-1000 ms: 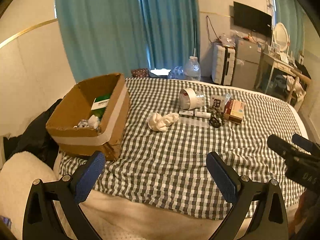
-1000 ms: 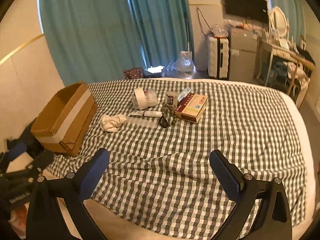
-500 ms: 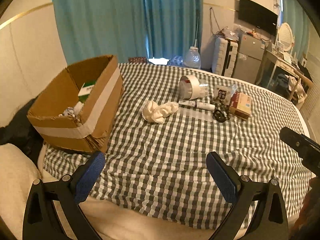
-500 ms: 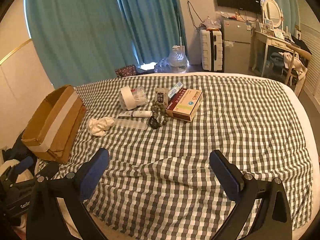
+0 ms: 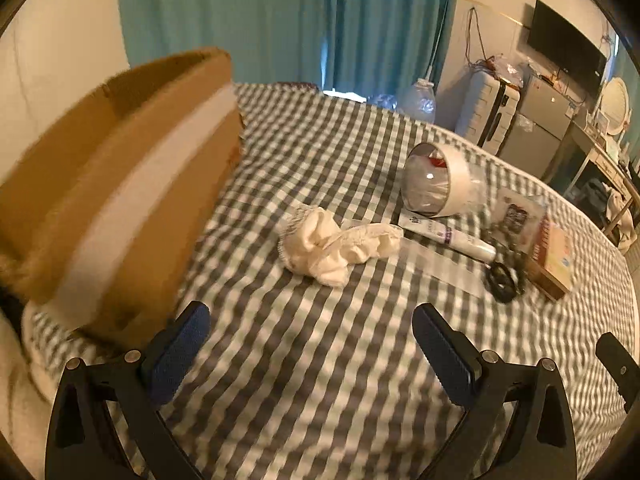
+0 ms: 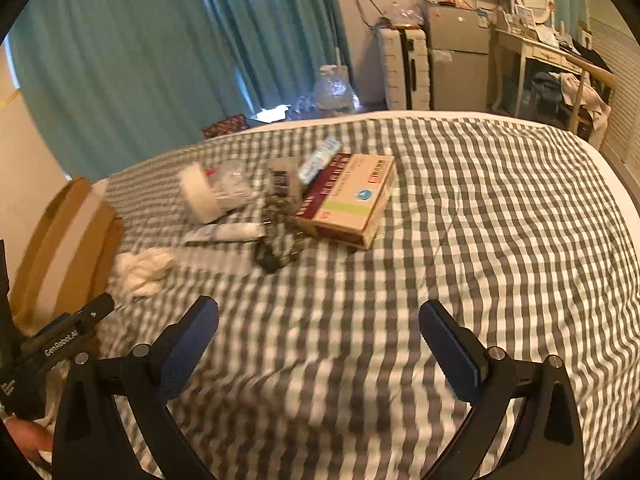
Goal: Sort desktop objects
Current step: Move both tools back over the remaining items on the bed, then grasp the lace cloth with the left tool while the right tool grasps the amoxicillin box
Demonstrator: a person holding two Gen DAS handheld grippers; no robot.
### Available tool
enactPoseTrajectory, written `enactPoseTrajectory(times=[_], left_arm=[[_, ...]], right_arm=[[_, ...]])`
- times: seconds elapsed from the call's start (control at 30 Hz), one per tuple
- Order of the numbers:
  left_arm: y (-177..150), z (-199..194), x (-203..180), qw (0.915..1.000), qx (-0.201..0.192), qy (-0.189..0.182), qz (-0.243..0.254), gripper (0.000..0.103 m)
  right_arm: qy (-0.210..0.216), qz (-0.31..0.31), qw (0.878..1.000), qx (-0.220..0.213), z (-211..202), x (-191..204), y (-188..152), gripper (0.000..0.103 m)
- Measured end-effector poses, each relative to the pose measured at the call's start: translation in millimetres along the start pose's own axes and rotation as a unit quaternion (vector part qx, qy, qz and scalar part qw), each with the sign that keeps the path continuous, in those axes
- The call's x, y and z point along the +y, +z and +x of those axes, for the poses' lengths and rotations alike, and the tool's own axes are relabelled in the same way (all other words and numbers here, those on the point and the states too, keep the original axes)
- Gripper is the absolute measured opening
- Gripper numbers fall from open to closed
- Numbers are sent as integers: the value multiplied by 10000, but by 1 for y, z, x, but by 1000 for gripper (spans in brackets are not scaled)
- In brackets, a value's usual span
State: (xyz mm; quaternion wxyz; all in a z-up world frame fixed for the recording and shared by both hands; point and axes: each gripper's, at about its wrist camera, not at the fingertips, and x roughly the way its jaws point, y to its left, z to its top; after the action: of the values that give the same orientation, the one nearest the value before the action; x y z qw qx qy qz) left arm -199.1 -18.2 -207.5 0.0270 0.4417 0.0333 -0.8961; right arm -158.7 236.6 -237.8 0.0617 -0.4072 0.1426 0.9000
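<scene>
A white crumpled cloth (image 5: pixel 336 244) lies on the checked bed cover, ahead of my open, empty left gripper (image 5: pixel 308 348). Behind it are a tape roll (image 5: pixel 436 182), a white tube (image 5: pixel 448 236), a black beaded item (image 5: pixel 500 280) and a red-and-tan box (image 5: pixel 552 260). A cardboard box (image 5: pixel 120 200) stands at the left. In the right wrist view my right gripper (image 6: pixel 320 340) is open and empty over the cover, with the red-and-tan box (image 6: pixel 352 200), tube (image 6: pixel 228 234), tape roll (image 6: pixel 204 192) and cloth (image 6: pixel 140 270) ahead and to the left.
Teal curtains hang behind the bed. A water bottle (image 6: pixel 334 88), a white suitcase (image 6: pixel 404 68), a grey cabinet and a desk (image 6: pixel 540 52) stand beyond the far edge. The left gripper's body (image 6: pixel 60 344) shows at the lower left of the right wrist view.
Both grippers have moved forward and lower toward the objects. The cardboard box now fills the left of the left wrist view, and the cloth is much closer. Both stay open.
</scene>
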Motion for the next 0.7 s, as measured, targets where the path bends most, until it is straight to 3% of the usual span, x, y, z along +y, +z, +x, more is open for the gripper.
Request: enactPoseTrajectory(times=[0.13, 0.23, 0.4, 0.57, 0.6, 0.67, 0.7], left_arm=[[7, 36, 5, 9999, 134, 59, 3, 103], [13, 57, 8, 9997, 237, -10, -12, 103], [21, 77, 7, 9998, 156, 24, 141, 103], [22, 91, 7, 9996, 176, -74, 193, 103], [21, 94, 7, 9995, 222, -108, 184, 98], [20, 91, 8, 9994, 165, -164, 243, 76], [20, 87, 8, 9993, 130, -199, 285, 59]], right_arm=[[-87, 148, 9998, 54, 38, -10, 9, 101], [72, 380, 9992, 104, 64, -15, 16, 101], [-214, 112, 9996, -119, 96, 0, 27, 101], [-479, 238, 9983, -218, 121, 2, 41, 101], [-559, 238, 9980, -172, 125, 0, 41, 97], [-446, 334, 9983, -189, 123, -6, 39, 86], [-386, 412, 9982, -202, 118, -10, 38, 86]])
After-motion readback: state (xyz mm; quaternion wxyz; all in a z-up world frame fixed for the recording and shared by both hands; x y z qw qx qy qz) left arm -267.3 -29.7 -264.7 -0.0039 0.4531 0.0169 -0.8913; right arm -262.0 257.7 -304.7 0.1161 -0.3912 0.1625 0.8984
